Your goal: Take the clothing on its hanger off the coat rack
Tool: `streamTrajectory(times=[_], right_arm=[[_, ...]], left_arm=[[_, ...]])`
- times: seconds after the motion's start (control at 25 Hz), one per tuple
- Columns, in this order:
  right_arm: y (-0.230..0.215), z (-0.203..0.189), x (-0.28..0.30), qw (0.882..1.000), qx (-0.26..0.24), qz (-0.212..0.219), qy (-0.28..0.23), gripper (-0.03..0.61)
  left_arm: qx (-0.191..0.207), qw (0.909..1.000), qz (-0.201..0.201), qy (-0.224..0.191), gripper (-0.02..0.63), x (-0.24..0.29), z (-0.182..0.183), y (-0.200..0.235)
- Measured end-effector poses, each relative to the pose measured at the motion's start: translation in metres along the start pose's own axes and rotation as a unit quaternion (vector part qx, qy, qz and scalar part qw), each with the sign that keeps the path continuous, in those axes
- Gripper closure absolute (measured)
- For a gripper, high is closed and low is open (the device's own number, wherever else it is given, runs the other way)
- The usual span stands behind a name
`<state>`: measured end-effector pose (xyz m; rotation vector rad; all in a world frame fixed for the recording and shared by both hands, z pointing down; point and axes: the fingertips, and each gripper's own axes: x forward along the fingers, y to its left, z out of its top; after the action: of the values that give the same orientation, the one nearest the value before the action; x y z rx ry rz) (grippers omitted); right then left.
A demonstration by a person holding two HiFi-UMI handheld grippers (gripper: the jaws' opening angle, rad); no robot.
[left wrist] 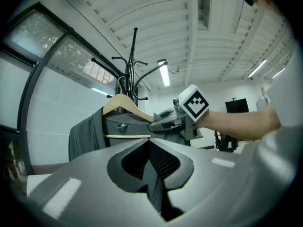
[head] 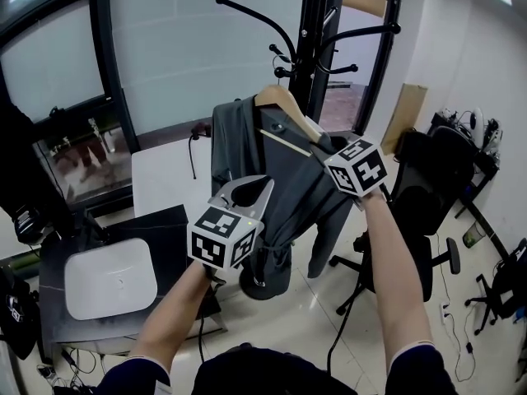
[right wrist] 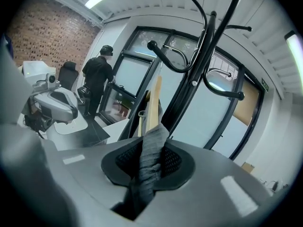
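A grey garment (head: pixel 247 142) hangs on a wooden hanger (head: pixel 284 104), whose hook is on the black coat rack (head: pixel 311 48). My right gripper (head: pixel 319 148) is shut on the garment's fabric over the hanger's right shoulder; in the right gripper view, bunched grey cloth (right wrist: pixel 149 160) fills its jaws, with the hanger (right wrist: pixel 152 108) just beyond. My left gripper (head: pixel 265 189) is lower, at the garment's front, and is shut on a fold of the dark fabric (left wrist: pixel 154 174). The left gripper view also shows the hanger (left wrist: pixel 124 104) and the right gripper (left wrist: pixel 156 124) at its shoulder.
The rack's round base (head: pixel 263 285) stands on the tiled floor. A white table (head: pixel 169 179) and a dark low stand with a white basin (head: pixel 111 278) are to the left. Black office chairs (head: pixel 428 196) stand right. A person (right wrist: pixel 97 84) stands by the glass door.
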<state>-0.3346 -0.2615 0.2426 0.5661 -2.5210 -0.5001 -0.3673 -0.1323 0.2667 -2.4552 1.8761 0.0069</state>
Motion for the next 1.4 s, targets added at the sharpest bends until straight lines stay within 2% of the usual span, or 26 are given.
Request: streamTrajectory(times=[0.32, 0.72, 1.08, 1.4], right_arm=[[0.015, 0.006, 0.017, 1.000, 0.010, 0.018, 0.001, 0.523], [0.039, -0.021, 0.024, 0.999, 0.025, 0.028, 0.006, 0.523], [0.040, -0.063, -0.017, 0.999, 0.044, 0.007, 0.012, 0.523], [0.040, -0.101, -0.090, 0.998, 0.056, -0.023, 0.021, 0.523]], left_arm=[[-0.002, 0.9999, 0.014, -0.002, 0.601, -0.015, 0.001, 0.011], [-0.003, 0.9999, 0.007, 0.009, 0.601, -0.021, -0.008, 0.010], [-0.001, 0.9992, -0.039, 0.006, 0.601, -0.004, -0.006, -0.012], [0.006, 0.9938, -0.111, 0.006, 0.601, 0.021, -0.005, -0.059]])
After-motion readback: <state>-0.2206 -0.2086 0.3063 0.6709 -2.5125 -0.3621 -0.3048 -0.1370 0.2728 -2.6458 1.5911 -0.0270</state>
